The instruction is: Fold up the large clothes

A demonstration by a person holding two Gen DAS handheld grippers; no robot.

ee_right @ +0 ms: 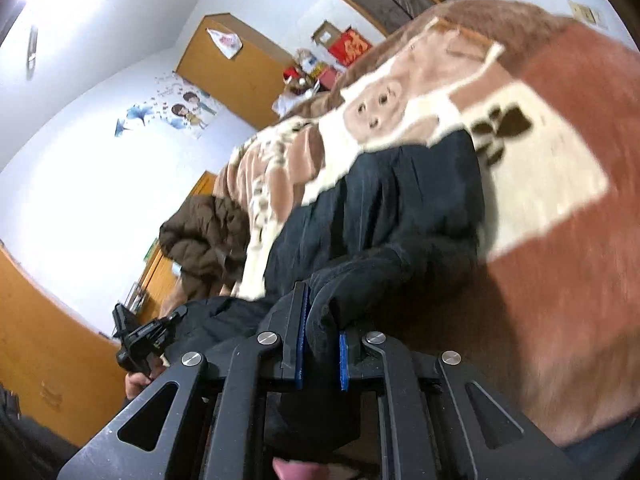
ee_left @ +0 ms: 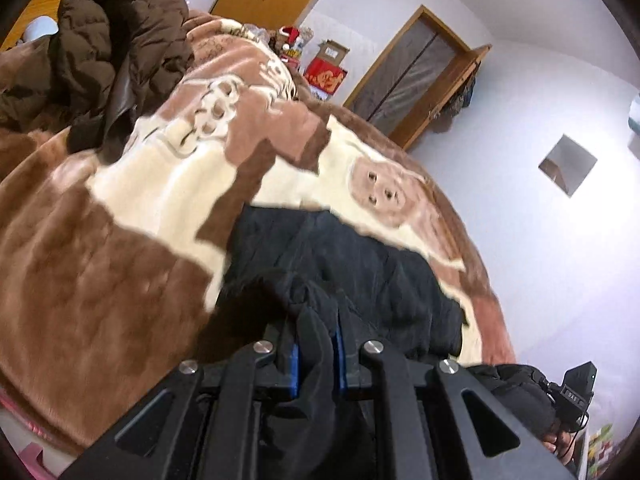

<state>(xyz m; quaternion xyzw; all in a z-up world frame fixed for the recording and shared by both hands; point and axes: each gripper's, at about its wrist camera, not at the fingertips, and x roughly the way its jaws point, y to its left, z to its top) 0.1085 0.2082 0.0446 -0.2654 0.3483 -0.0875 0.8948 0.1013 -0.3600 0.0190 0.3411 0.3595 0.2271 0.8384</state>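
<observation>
A black padded jacket (ee_left: 352, 256) lies on a brown and cream blanket (ee_left: 120, 240) on a bed. My left gripper (ee_left: 316, 344) is shut on a bunched black edge of the jacket at its near side. The jacket also shows in the right wrist view (ee_right: 392, 200), where my right gripper (ee_right: 322, 340) is shut on another bunched near edge of it. Each gripper shows in the other's view, the right gripper (ee_left: 572, 396) at lower right and the left gripper (ee_right: 140, 344) at lower left.
A brown puffer coat (ee_left: 116, 48) is heaped on the far part of the bed (ee_right: 204, 240). Red boxes and clutter (ee_left: 324, 72) stand beyond the bed. Wooden wardrobes (ee_right: 236, 72), a wooden door (ee_left: 416, 80) and white walls surround it.
</observation>
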